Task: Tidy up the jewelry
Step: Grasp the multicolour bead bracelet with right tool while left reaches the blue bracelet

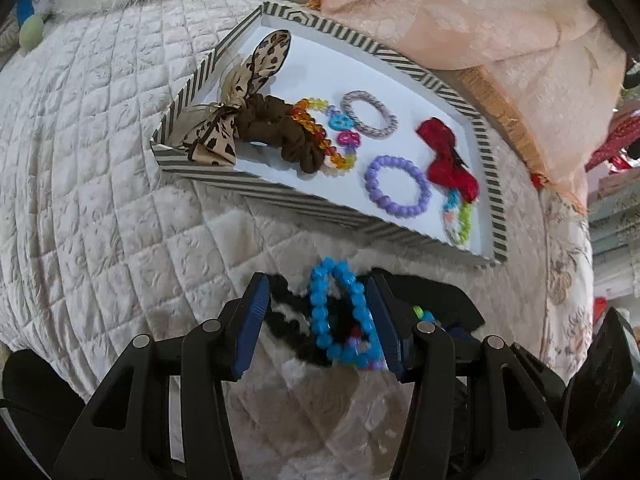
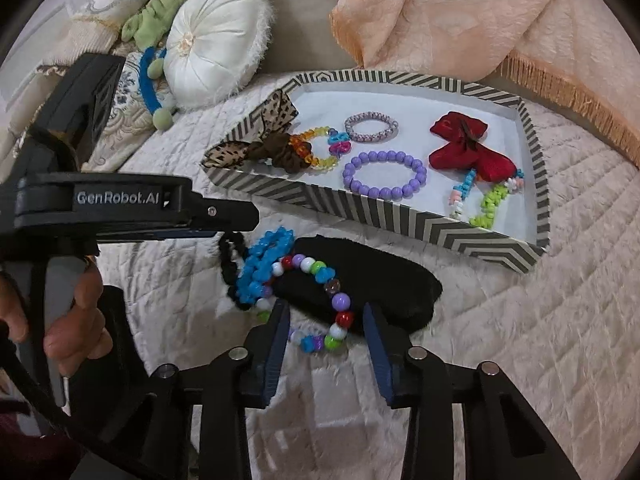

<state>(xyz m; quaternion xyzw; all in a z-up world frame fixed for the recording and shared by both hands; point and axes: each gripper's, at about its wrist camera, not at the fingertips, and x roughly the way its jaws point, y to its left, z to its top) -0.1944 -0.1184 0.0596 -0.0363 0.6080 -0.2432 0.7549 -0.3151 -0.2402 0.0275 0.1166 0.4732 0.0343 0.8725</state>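
Note:
A striped tray [image 1: 280,196] [image 2: 404,216] on the bed holds a leopard bow scrunchie [image 1: 240,100], an amber bead bracelet [image 2: 316,148], a lilac spiral tie [image 1: 368,114], a purple bead bracelet [image 1: 398,186] [image 2: 384,176] and a red bow [image 1: 450,160] [image 2: 472,152]. In front of the tray a blue bead bracelet [image 1: 340,312] [image 2: 260,268] and a multicolour bead bracelet [image 2: 332,300] lie on a black fuzzy piece [image 2: 384,284]. My left gripper [image 1: 320,320] is open around the blue bracelet. My right gripper [image 2: 326,344] is open around the multicolour bracelet's near end.
The quilted bedspread [image 1: 100,160] surrounds the tray. A peach fringed blanket [image 2: 460,12] lies behind the tray. A white round cushion [image 2: 216,40] and a green soft toy [image 2: 156,12] sit at the back left.

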